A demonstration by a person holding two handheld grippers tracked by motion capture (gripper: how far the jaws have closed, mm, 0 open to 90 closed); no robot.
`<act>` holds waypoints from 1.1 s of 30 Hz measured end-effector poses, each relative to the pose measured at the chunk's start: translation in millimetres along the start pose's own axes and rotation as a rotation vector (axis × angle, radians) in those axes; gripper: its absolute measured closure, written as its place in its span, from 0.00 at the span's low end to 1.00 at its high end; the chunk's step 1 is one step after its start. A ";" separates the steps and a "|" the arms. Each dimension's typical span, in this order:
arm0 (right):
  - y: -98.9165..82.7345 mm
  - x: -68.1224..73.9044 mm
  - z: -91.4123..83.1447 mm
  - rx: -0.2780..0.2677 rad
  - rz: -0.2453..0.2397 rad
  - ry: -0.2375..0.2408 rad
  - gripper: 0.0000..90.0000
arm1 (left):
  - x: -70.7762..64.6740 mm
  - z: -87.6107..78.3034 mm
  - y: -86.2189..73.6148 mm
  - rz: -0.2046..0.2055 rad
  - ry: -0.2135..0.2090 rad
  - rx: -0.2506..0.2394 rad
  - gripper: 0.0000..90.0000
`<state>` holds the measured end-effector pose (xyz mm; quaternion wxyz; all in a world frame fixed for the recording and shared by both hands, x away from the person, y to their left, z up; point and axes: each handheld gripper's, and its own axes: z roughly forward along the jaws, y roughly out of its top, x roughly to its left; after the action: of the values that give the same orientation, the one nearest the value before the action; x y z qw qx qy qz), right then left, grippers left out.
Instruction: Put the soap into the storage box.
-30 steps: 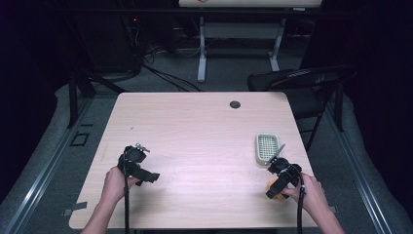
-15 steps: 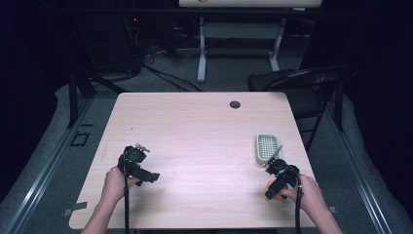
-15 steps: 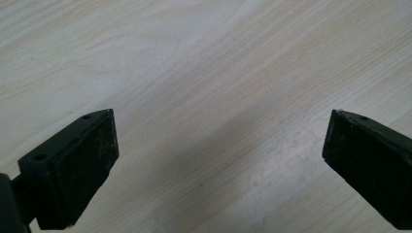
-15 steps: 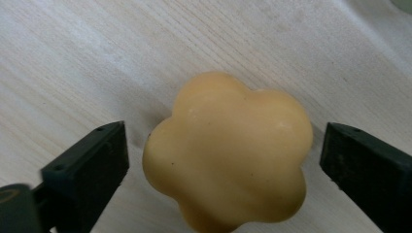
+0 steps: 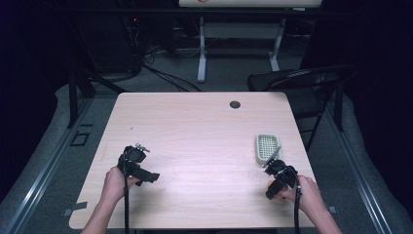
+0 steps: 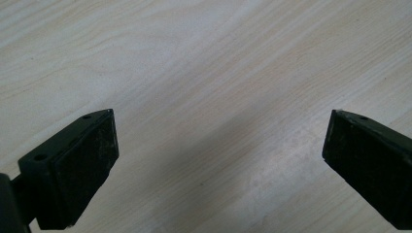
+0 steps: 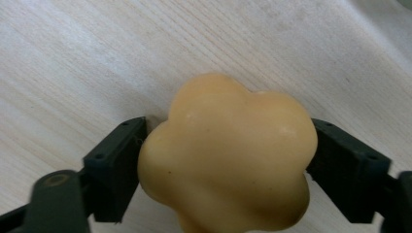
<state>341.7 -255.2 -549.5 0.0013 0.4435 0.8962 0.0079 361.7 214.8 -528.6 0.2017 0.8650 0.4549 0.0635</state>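
Between the pads of the right gripper (image 7: 221, 160) sits a yellow lobed toy pepper (image 7: 226, 155) on the table (image 5: 195, 131); the jaws have just been closing and now press both its sides, likely so it can be lifted. Just beyond this gripper lies a small green tray (image 5: 268, 147), a probable destination seen from the high view. Well apart, the left gripper (image 6: 218, 160) hangs released over bare wood.

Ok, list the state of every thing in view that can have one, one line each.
Left gripper: open, nothing between its pads, over bare table.
Right gripper: has just been closing, pads now against the yellow lobed soap.
Yellow lobed soap: on the table, between the pads.
Green soap dish: empty, flat on the table.
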 end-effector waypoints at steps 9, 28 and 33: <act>0.6 3.9 -1.2 -0.007 0.013 -0.015 0.29 | -0.3 -0.3 -0.1 0.004 0.002 -0.004 0.00; -1.2 5.0 -13.8 -0.039 0.031 0.013 0.30 | 0.7 -1.2 -0.2 -0.001 0.004 -0.005 0.00; 2.3 0.5 -19.9 -0.048 0.042 0.005 0.30 | 0.8 -1.4 0.2 -0.003 0.001 -0.007 0.00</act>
<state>343.0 -253.7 -529.5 0.0094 0.4622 0.8862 0.0304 361.9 215.8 -527.3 0.2048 0.8636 0.4560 0.0654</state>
